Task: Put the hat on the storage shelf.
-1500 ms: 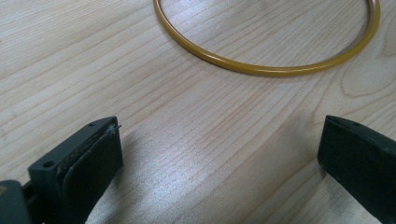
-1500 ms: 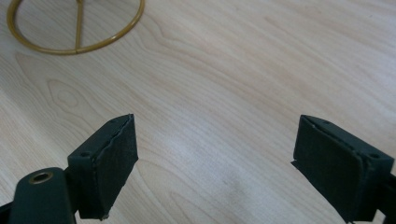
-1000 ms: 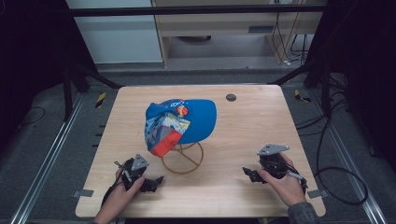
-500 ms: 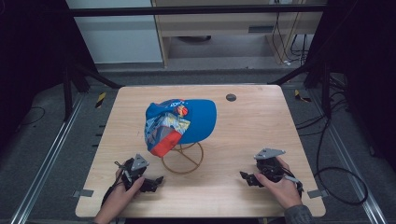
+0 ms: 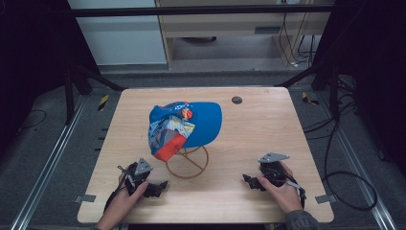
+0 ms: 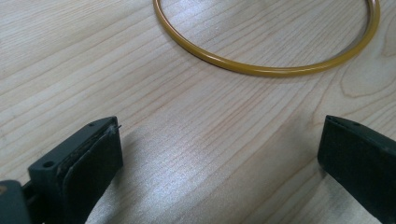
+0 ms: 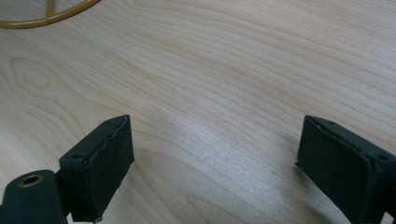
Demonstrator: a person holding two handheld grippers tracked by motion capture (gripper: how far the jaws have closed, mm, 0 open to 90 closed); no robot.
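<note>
A blue cap (image 5: 191, 125) with a colourful printed front and a red patch hangs on a gold wire stand (image 5: 187, 163) at the table's middle. The stand's round base ring (image 6: 261, 65) lies flat on the wood; a bit of it also shows at the top left of the right gripper view (image 7: 46, 16). My left gripper (image 5: 160, 187) rests near the front left edge, jaws open and empty, a short way from the ring. My right gripper (image 5: 249, 182) rests at the front right, open too, with bare wood between its jaws. The open jaws stand wide apart in both gripper views (image 6: 219, 158) (image 7: 215, 163).
The light wooden table (image 5: 268, 129) has a small dark round disc (image 5: 236, 100) set in it near its far edge. Metal rails run along both sides of the table. Cables lie on the floor at the right.
My right gripper has slid a little to the left and toward the front edge. The left gripper and the cap stay where they were.
</note>
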